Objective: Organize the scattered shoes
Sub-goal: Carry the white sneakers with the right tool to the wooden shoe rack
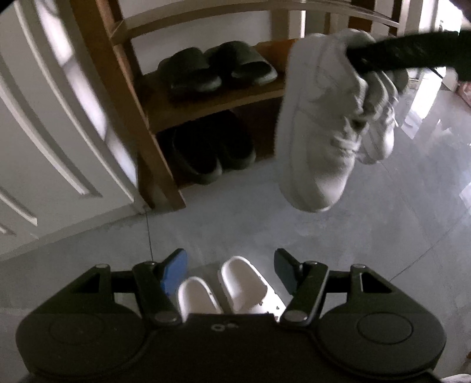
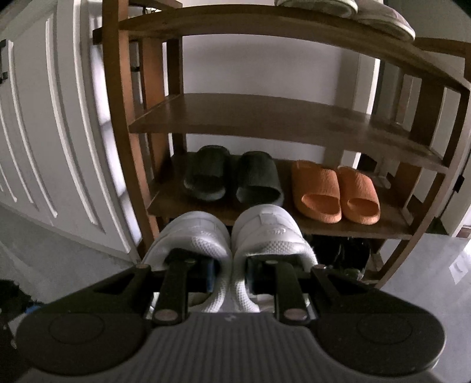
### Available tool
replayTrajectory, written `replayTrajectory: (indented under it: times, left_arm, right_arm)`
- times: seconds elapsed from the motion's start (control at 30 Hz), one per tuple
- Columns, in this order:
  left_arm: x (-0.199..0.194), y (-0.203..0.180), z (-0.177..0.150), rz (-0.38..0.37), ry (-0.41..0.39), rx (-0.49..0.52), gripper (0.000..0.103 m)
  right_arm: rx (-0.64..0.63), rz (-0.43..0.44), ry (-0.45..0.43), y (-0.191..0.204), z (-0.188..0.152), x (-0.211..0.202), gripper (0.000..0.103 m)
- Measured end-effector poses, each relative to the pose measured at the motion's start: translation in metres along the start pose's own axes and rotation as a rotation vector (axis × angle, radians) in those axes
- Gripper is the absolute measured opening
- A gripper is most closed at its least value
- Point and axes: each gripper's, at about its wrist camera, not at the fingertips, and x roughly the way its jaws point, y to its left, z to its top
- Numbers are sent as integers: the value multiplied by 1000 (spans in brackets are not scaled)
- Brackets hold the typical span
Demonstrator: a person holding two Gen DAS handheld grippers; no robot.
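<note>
My right gripper [image 2: 231, 274] is shut on a pair of white sneakers [image 2: 265, 232], one finger inside each shoe, pinching the inner collars together. It holds them in the air in front of the wooden shoe rack [image 2: 282, 120]. In the left wrist view the same sneakers [image 1: 326, 123] hang toe-down from the right gripper [image 1: 362, 63] at the upper right. My left gripper [image 1: 231, 272] is open and empty, above a pair of white slides [image 1: 235, 282] on the grey floor.
The rack holds dark green slides [image 2: 232, 176] and orange slides [image 2: 335, 191] on one shelf, black slides [image 1: 212, 147] below, and grey shoes [image 2: 379, 17] on top. The shelf at mid height [image 2: 265, 117] is bare. A white panelled door [image 2: 44, 132] stands left of the rack.
</note>
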Motion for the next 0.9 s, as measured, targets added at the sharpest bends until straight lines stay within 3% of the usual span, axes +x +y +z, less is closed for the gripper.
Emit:
replayTrajectory:
  times: [0.27,0.47,0.73,0.9]
  left_arm:
    - [-5,20,21,-75,9,18,65]
    - [-23,47,50,-63,0,-10,65]
    - [-28,87,91,38,-67,-71,65]
    - [-18,84,105,33,-33,-84,65]
  right_arm:
    - [59,-42,-16,13,41,2,23]
    - [48,-55,-17,22,66,2,23]
    - [23,-72,-22,33,97,4,23]
    - [10,-65,-15,29,119,16,23]
